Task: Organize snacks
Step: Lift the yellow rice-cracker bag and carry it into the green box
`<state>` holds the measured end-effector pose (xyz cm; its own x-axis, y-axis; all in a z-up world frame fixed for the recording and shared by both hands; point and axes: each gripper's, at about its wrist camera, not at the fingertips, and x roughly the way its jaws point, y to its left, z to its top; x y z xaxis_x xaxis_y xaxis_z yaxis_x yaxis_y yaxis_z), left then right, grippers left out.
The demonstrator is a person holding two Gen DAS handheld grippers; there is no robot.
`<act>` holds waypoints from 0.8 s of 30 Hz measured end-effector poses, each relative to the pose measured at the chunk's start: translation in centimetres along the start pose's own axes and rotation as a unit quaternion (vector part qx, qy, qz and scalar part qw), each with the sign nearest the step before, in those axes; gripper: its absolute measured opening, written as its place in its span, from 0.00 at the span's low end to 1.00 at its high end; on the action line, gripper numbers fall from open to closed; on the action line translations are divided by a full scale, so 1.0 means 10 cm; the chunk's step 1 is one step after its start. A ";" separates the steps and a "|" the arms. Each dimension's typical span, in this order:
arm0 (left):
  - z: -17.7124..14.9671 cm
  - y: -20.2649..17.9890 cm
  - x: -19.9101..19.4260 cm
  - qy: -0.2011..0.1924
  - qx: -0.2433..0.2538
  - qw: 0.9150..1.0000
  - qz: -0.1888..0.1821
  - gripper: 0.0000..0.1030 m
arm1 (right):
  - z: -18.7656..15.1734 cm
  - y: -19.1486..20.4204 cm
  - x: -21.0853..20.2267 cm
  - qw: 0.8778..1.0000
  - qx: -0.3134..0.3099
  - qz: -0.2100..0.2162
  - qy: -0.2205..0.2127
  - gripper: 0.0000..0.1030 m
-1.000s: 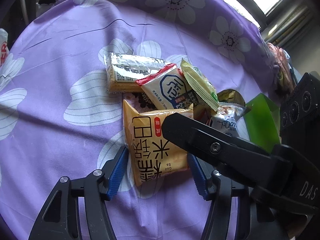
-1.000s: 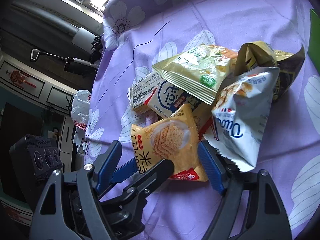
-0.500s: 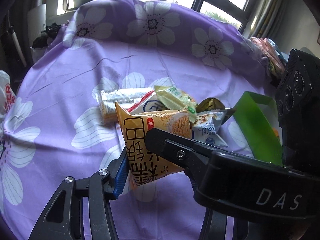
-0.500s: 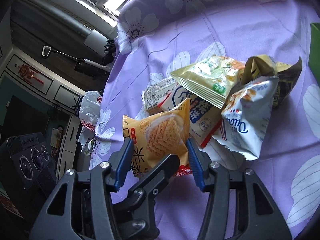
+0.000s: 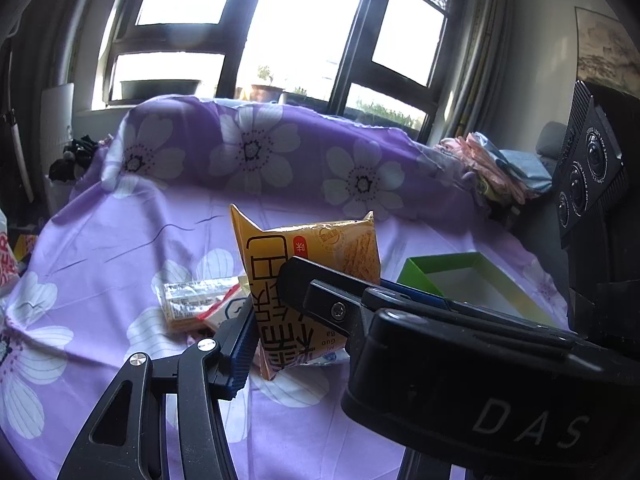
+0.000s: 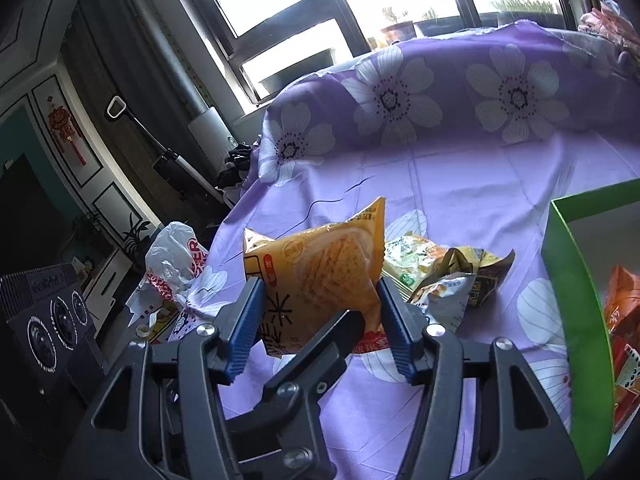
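Note:
An orange-yellow cracker packet hangs upright above the purple flowered cloth, held from two sides. My left gripper is shut on its lower part. One blue pad presses the packet's left edge, and the other finger is hidden behind the right gripper's black finger. My right gripper has the packet between its blue pads, which touch both sides while its jaws are opening slightly. The left gripper's finger crosses below the packet in the right wrist view.
A green box stands on the right with orange and red packets inside. Several loose snack packets lie on the cloth. A white plastic bag sits off the left edge.
The cracker packet lay on the pile; both grippers closed on it and raised it off the cloth. Both views tilted up, bringing the windows in.

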<state>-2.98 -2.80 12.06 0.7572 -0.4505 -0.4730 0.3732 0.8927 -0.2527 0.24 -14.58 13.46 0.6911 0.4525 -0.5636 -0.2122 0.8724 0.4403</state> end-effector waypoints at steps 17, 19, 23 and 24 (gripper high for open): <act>0.31 -1.12 0.29 -0.019 0.067 0.992 -0.101 0.52 | 0.30 -0.64 -0.94 0.992 0.039 -0.081 -0.091 0.57; 0.32 -1.29 0.41 -0.005 0.079 0.989 -0.122 0.52 | 0.31 -0.80 -1.06 0.989 0.061 -0.096 -0.099 0.57; 0.29 -1.58 0.65 0.033 0.095 0.984 -0.150 0.52 | 0.27 -1.13 -1.24 0.981 0.108 -0.131 -0.096 0.56; 0.29 -1.64 0.70 0.040 0.099 0.982 -0.153 0.52 | 0.25 -1.22 -1.27 0.979 0.124 -0.131 -0.094 0.55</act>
<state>-2.23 -20.58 15.30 0.5514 -0.6909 -0.4675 0.6799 0.6969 -0.2281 -4.19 -31.40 17.01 0.8195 0.1560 -0.5514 0.1479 0.8721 0.4665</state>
